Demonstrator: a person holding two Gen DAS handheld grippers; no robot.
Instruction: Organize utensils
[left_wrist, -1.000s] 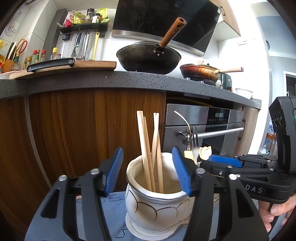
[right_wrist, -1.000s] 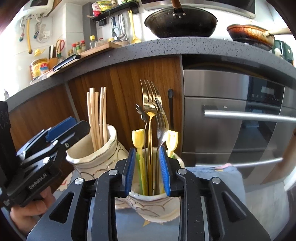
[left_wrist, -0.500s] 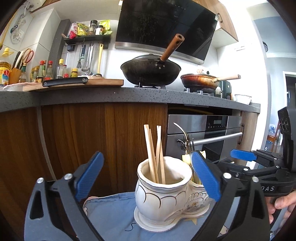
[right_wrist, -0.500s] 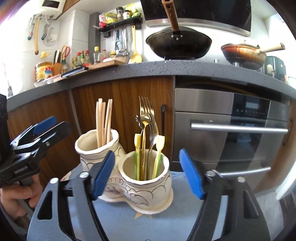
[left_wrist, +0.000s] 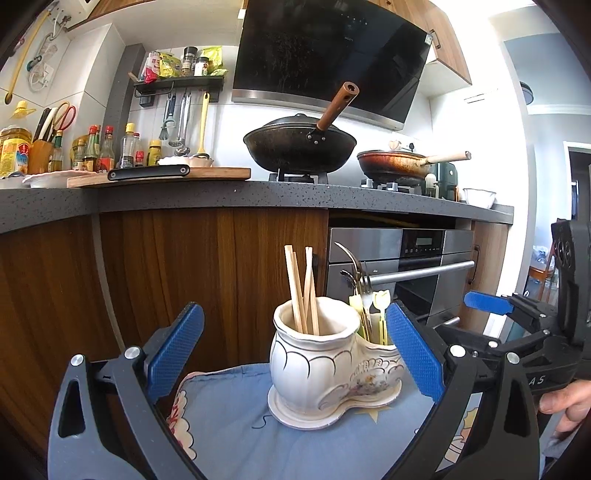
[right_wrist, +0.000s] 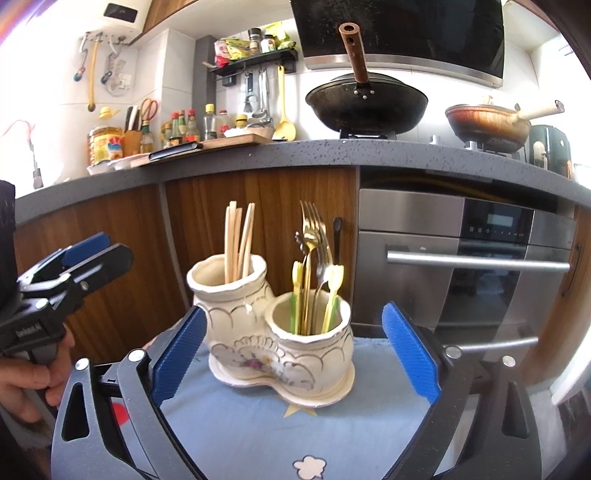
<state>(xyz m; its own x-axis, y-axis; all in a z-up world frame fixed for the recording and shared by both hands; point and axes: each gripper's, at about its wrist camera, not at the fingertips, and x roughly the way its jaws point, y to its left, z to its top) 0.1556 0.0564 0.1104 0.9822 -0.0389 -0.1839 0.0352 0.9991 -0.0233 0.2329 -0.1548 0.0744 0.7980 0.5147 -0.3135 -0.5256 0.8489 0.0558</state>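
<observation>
**Utensils sorted in the twin holder**

Chopsticks (right_wrist: 236, 240) stand in the taller cup of the ceramic holder (right_wrist: 273, 339), forks (right_wrist: 314, 236) in the lower one, on a blue cloth (right_wrist: 258, 417). Left gripper (left_wrist: 291, 354) gapes wide, holding nothing; right gripper (right_wrist: 291, 354), jaws opening, grips nothing.

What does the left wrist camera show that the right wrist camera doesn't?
Only the left wrist view shows the left hand-held gripper from behind and the right hand-held gripper at its right edge, jaws opening. Only the right wrist view shows the water heater and the forks clearly. Both share the two-cup ceramic holder, chopsticks, blue cloth, wok and oven.
</observation>
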